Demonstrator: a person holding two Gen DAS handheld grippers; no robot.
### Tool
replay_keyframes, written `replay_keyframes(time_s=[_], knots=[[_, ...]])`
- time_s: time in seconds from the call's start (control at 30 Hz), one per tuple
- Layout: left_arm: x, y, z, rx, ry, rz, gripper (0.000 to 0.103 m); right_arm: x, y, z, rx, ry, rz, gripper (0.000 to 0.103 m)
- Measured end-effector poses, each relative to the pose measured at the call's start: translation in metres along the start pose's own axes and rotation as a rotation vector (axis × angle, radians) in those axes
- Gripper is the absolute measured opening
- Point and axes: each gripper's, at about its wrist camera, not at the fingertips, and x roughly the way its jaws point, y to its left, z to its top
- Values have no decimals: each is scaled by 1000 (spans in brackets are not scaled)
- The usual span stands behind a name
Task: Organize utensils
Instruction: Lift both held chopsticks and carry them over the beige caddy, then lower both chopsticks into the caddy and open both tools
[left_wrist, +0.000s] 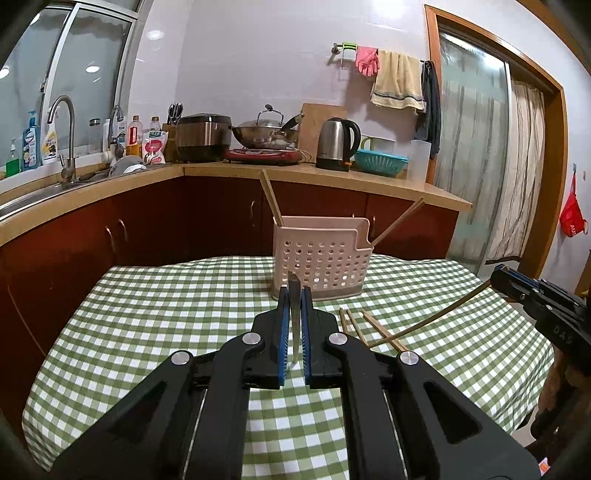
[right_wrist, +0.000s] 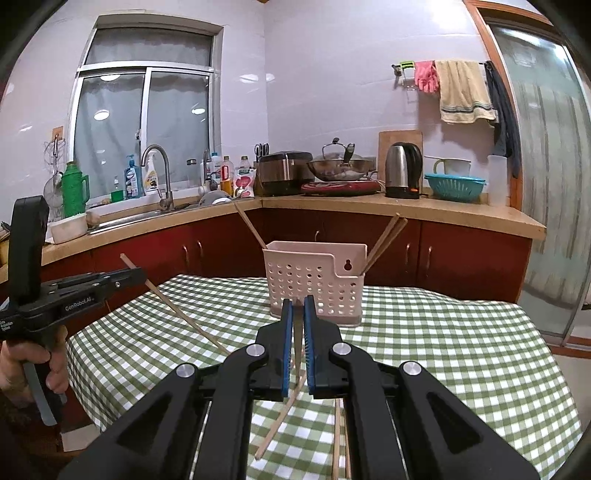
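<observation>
Chopsticks: one in each set of tongs, the rest split between holder and counter.

Left tongs (left_wrist: 294, 291): clamped on the left chopstick (right_wrist: 177, 309). The stick lies crosswise to the pads, slanting down toward the counter's near edge.

Holder (left_wrist: 317, 254): pink, perforated, upright at the middle of the counter's far edge, straight ahead of both tongs. One stick leans out of its left compartment, two out of its right.

Right tongs (right_wrist: 297, 304): clamped on the right chopstick (right_wrist: 278, 419), which also lies crosswise and hangs down.

Loose chopsticks (left_wrist: 384, 331): flat on the counter, toward its near right.

Judgement: neither hand is clearly nearer the holder. Each held stick must be tipped upright over the holder's open top.

Writing: "GenRobot.AI" on the left tongs' body, "DAS" on the right's. Bottle labels by the sink are unreadable.
</observation>
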Motion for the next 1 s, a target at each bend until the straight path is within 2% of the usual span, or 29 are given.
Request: replay_keyframes(time_s=[0.3,0.5,0.7,1.0], knots=[[16,4,20,-16,-10,-41,6,16,4,18,-12,-29,23,7],[17,1,45,-14,-52,-78,6,14,0,43,-2,-79,42,7],[18,-4,80,8,-119,-100,6,15,-11,73,-9,-153,39,7],[26,-11,144,33,-282,-91,6,28,-34,122,-19,-254,11,7]])
